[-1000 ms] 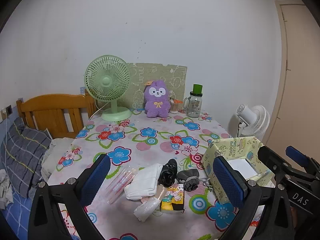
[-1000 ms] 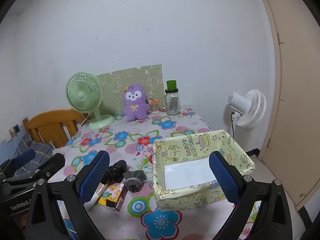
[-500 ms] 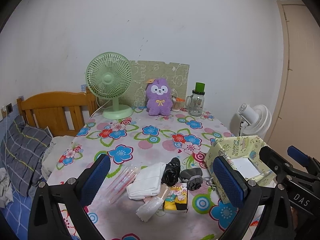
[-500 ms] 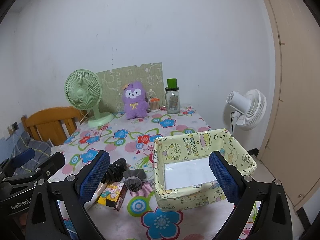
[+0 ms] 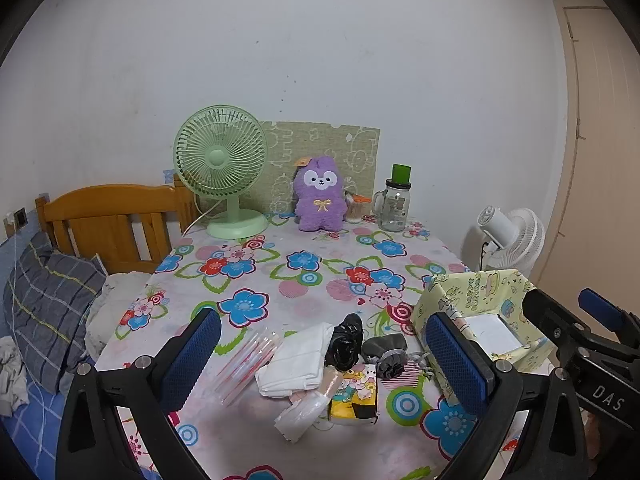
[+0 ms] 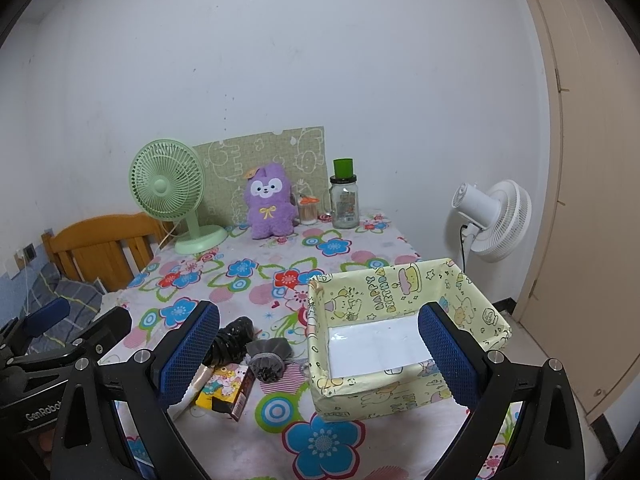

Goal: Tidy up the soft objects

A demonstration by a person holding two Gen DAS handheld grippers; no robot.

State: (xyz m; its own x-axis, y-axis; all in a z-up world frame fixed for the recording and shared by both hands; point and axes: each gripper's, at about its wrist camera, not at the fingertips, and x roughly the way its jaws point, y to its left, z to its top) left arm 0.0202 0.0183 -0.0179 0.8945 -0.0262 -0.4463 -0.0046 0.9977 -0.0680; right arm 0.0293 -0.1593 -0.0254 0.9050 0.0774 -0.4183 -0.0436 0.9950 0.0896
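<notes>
Jaws on the left gripper are spread wide with nothing between them, hanging over the near edge of the surface with its flowery cloth. From the left wrist view, the soft stuff sits in a little pile right in front: a folded white cloth, a crumpled black bag touching its right side, and a grey pouch just beside that. A clear pack of straws lies left of the cloth, and a small cartoon carton plus a clear wrapper sit at the near edge of the pile. The yellow box stands to the right, with the right gripper's body poking in beside it. At the far edge there's a green fan, a purple plush and a glass jar. Over on the right wrist view, the right gripper also has its jaws wide apart and holding nothing, framing the yellow box, which has only a white sheet on its bottom. The black bag, grey pouch and carton lie just left of the box, not in it. A white fan stands on the floor past the surface.
</notes>
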